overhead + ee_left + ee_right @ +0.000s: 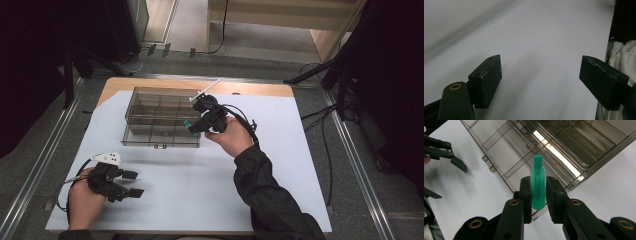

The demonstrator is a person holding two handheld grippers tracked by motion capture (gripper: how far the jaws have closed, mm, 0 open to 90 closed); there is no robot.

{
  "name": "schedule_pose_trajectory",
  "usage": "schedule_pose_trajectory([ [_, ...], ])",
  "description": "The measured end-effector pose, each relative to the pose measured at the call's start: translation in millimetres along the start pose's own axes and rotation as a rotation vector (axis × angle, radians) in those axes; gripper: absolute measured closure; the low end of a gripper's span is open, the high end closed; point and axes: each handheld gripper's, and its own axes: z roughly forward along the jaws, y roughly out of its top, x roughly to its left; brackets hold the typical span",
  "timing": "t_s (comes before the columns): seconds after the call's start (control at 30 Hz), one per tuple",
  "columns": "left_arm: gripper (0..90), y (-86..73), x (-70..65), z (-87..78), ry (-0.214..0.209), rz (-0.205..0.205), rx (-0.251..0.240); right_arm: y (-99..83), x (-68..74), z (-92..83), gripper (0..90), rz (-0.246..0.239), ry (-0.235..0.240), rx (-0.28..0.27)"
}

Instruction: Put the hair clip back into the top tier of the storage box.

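Green plastic clip (538, 187), judged light, stiff and slippery, is pinched by its flat sides in the right gripper (538, 195) above the clear compartment box's (161, 120) right near corner.

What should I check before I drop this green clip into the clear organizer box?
1. Grip: right gripper jaws shut on the green clip - ok.
2. Position: clip held over the near right corner of the organizer box, above its dividers - ok.
3. Which compartment lies directly under the clip - cannot tell.
4. Box open, compartments look bare - ok.
5. Left gripper apart from the box, jaws open over the white mat - ok.
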Motion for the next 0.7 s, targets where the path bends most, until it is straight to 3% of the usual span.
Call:
schedule_pose_trajectory([
  [0.7, 19.0, -1.2, 0.8, -1.8, 0.006, -0.012, 0.003, 7.1, 4.6, 38.4, 77.5, -0.035, -0.02, 0.077],
])
